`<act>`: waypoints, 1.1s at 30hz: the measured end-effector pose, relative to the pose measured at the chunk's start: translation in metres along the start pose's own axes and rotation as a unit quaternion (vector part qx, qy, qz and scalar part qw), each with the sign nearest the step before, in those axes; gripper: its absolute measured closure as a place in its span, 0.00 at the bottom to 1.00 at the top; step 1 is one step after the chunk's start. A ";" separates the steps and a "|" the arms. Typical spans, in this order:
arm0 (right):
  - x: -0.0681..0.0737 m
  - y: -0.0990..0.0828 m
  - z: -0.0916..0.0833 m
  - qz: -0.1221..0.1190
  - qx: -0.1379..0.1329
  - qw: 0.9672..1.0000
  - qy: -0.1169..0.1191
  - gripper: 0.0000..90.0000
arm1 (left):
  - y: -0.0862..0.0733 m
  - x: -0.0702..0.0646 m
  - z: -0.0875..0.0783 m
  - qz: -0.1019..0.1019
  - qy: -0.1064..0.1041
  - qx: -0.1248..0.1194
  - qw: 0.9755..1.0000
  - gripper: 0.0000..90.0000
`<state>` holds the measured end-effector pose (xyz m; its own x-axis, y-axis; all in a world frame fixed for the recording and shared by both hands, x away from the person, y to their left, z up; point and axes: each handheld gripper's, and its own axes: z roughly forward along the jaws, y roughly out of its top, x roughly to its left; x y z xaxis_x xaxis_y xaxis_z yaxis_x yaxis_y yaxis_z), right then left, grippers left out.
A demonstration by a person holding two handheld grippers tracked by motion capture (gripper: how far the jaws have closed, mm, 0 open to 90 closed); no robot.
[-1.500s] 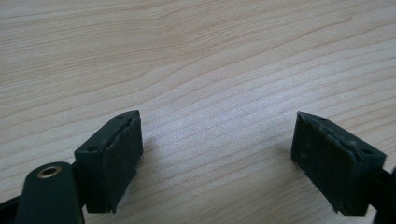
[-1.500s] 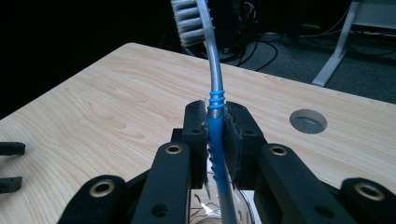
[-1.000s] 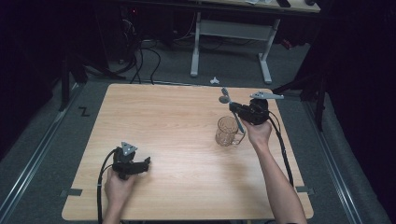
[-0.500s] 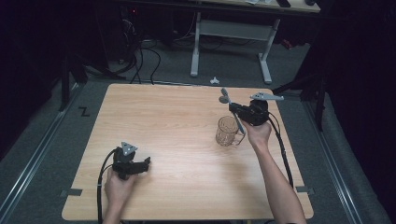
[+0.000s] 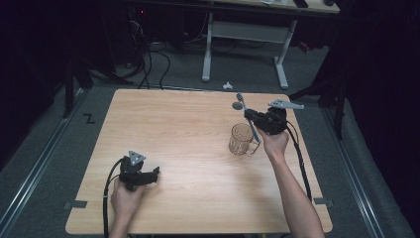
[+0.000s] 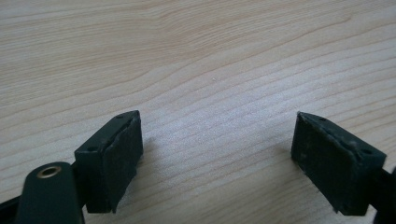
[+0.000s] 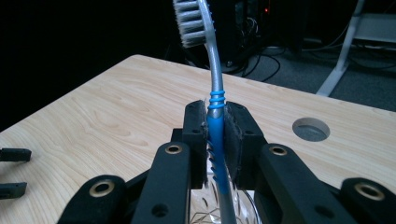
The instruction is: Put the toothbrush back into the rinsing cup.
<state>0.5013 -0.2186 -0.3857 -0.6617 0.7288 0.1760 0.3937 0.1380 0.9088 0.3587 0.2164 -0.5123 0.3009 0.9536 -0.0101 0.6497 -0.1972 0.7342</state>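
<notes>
On the pale wood tabletop (image 5: 188,129) nothing has shifted over the last second: the toothbrush (image 7: 215,122) stays clenched in the right tool (image 7: 215,133), its handle dipping into the glass mug (image 5: 242,139), while the left tool (image 6: 217,156) rests released near the front-left corner.

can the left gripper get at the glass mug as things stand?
Probably yes. The left gripper is open and holds nothing, with bare table between it and the glass mug. The right gripper, shut on the toothbrush, crowds the mug's far side.
</notes>
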 end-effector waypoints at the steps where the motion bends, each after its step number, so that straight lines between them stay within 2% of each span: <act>1: 0.000 -0.001 0.000 0.000 -0.005 1.000 0.002 0.88 | 0.000 0.000 0.000 0.000 0.000 0.000 1.000 0.19; 24: 0.002 -0.005 -0.005 -0.014 -0.015 1.000 0.010 0.88 | 0.000 0.000 0.000 0.000 0.000 0.000 1.000 0.19; 33: -0.001 -0.009 -0.012 -0.011 -0.021 1.000 0.011 0.88 | 0.000 0.000 0.000 -0.001 0.000 0.000 1.000 0.19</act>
<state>0.4911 -0.2286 -0.3892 -0.6838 0.7111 0.1636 0.3525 0.1256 0.9273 0.3587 0.2163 -0.5124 0.3005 0.9537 -0.0115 0.6495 -0.1958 0.7347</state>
